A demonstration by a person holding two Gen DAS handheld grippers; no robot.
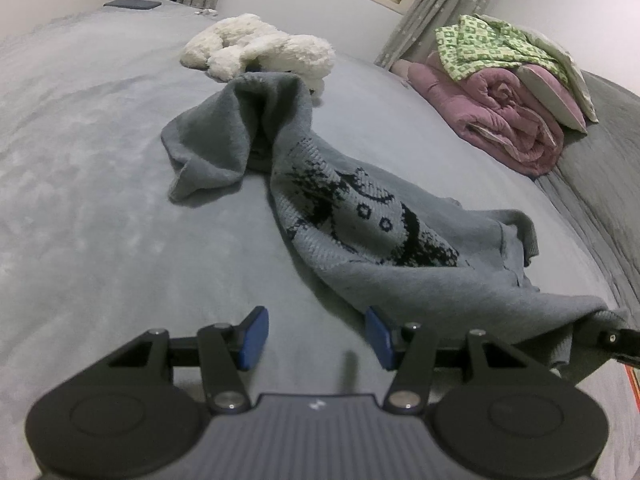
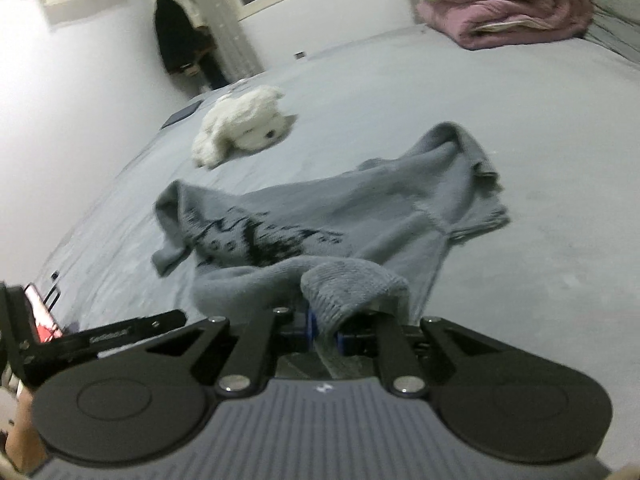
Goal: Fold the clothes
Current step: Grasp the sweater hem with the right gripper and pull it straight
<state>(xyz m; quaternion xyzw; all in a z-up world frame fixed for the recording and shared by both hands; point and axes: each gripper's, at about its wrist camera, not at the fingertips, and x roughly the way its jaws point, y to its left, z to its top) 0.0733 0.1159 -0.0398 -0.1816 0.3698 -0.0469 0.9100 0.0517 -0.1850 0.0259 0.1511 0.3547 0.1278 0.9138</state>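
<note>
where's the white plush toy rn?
The fluffy white plush toy lies on the grey bed cover, far side, just beyond the crumpled grey knitted sweater; in the right wrist view it is upper left of centre.

Coarse knitted grey sweater [image 1: 360, 216] lies on a soft, matt, plush bedcover [image 1: 100, 200].

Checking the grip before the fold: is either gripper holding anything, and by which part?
The right gripper pinches the grey sweater by a bunched edge. The left gripper is open, holding nothing.
</note>
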